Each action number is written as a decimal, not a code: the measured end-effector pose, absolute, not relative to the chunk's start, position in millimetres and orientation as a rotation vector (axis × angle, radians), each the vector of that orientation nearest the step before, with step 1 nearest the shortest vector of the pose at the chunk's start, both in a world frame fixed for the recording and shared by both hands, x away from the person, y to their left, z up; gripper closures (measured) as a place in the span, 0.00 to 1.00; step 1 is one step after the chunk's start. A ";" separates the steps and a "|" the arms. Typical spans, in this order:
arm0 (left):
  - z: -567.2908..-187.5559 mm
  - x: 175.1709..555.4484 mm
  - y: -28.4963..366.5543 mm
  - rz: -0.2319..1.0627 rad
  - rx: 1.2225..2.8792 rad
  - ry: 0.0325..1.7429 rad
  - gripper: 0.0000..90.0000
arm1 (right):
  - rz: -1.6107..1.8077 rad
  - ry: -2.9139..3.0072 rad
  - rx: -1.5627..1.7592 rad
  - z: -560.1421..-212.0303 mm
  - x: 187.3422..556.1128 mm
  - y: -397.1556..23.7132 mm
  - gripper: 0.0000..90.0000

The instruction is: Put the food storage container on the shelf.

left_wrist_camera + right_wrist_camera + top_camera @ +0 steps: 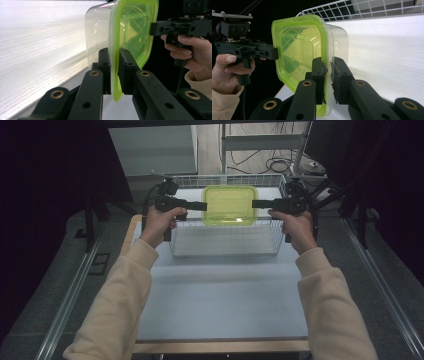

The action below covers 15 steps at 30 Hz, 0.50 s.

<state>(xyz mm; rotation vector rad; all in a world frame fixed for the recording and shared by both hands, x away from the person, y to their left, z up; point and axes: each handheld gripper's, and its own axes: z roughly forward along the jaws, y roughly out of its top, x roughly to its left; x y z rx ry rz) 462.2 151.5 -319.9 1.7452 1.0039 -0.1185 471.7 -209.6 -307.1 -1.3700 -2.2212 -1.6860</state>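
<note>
Both tongs [114, 72] [328, 80] pinch the green-lidded container's [230, 205] rim.

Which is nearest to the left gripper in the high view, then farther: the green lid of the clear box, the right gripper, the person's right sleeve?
1. Green lid, clamped at its left edge.
2. Right gripper, across the lid.
3. Right sleeve, bottom right.

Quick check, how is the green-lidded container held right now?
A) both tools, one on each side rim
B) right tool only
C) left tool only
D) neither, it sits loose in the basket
A: the high view shows the left tool and right tool meeting opposite sides of the container above the basket, and each gripper view shows its jaws closed across the lid rim.
</note>
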 end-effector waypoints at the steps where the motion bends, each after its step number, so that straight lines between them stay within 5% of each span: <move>1: -319.4 464.0 151.7 -0.117 1.740 1.015 0.91 | -1.687 -2.224 -1.374 -306.0 473.5 -208.6 0.90; 15: -322.9 489.2 149.3 -0.137 1.701 1.107 0.90 | -1.615 -2.221 -1.473 -301.6 502.2 -201.0 0.89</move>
